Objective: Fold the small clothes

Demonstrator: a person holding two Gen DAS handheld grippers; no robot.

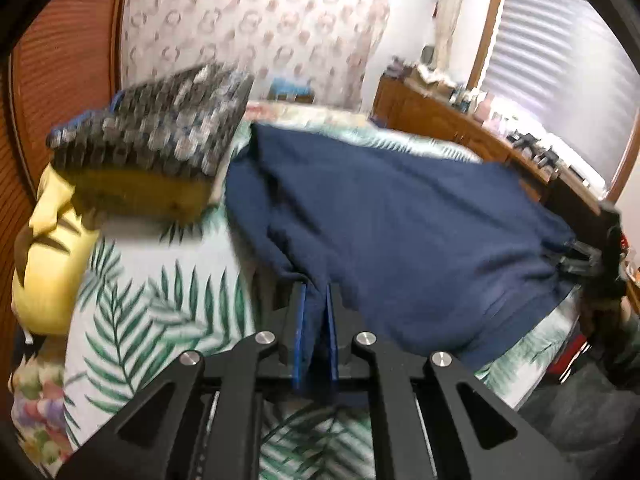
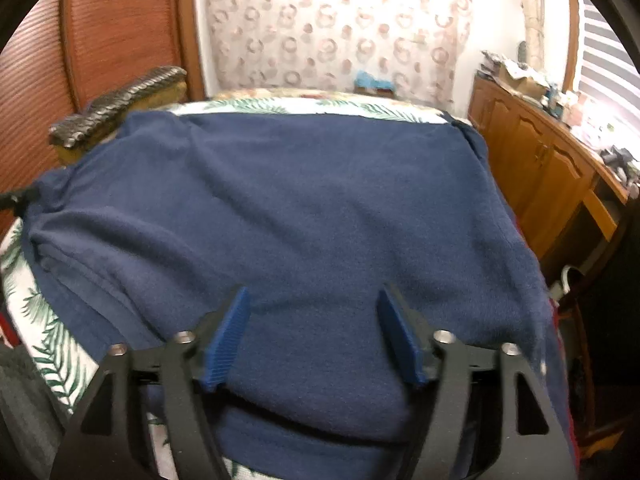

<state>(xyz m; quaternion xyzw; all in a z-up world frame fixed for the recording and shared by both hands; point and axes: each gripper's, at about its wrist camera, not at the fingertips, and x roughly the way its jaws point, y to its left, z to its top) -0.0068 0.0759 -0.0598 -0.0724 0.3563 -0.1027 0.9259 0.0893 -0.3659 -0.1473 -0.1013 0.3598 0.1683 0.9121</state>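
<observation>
My left claw (image 1: pixel 316 312) is pinched tight on a bunched edge of the navy sweater (image 1: pixel 400 216); the blue pads (image 1: pixel 300 332) sit nearly together at the bottom centre of the left view with a fold of cloth trapped between them. From there the sweater runs up and to the right across the frame, so its long axis in that view goes from my left grip toward the right edge, where my right claw (image 1: pixel 576 258) shows against the far side of the cloth.

In the right view my right claw (image 2: pixel 314 328) is spread wide, its pads (image 2: pixel 226 340) well apart at the bottom of the frame, with the sweater (image 2: pixel 300 200) lying under and between them. They hold nothing; whether they touch the cloth I cannot tell. The sweater fills the middle of that frame, spread over the leaf-print bedcover (image 2: pixel 52 344), reaching up to the bed's far edge. My left claw (image 2: pixel 16 200) peeks in at the left edge, at the cloth's border.

So the two claws stand at opposite ends of the near hem, the left already holding, the right directly over its end. I judge the right must close on the cloth below it before both can carry the hem toward the top of the frame. A checked cushion (image 1: pixel 160 128) sits upper left, just beside the sweater, and could catch it.
</observation>
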